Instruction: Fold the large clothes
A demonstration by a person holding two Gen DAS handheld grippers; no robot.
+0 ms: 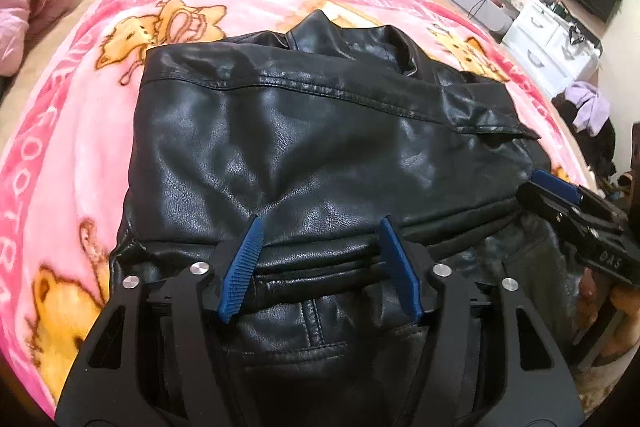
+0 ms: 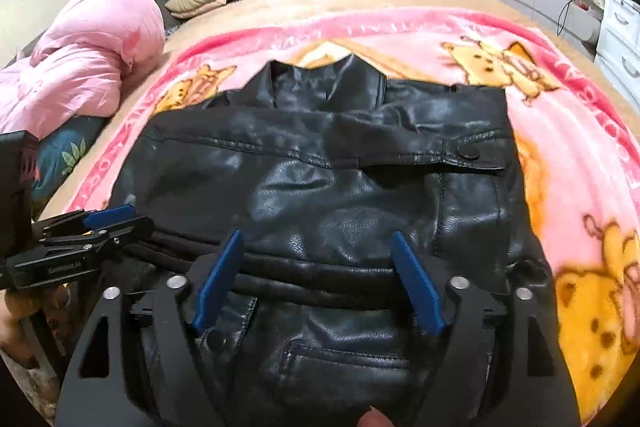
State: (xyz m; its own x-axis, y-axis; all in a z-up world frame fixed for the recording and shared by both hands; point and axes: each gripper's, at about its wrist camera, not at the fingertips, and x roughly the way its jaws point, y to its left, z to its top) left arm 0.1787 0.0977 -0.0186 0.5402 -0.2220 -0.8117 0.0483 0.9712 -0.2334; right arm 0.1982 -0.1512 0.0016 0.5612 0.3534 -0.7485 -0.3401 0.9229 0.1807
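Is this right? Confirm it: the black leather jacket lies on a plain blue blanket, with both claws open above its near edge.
Wrong on the blanket. The black leather jacket lies on a pink cartoon-bear blanket, as both wrist views show. The left claw and right claw are open.

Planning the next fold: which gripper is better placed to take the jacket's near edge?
Roughly even, slight edge to the left gripper: open, straddling the black leather jacket at its folded near edge, mid-width. The right gripper is also open over the same edge, nearer the jacket's right side.
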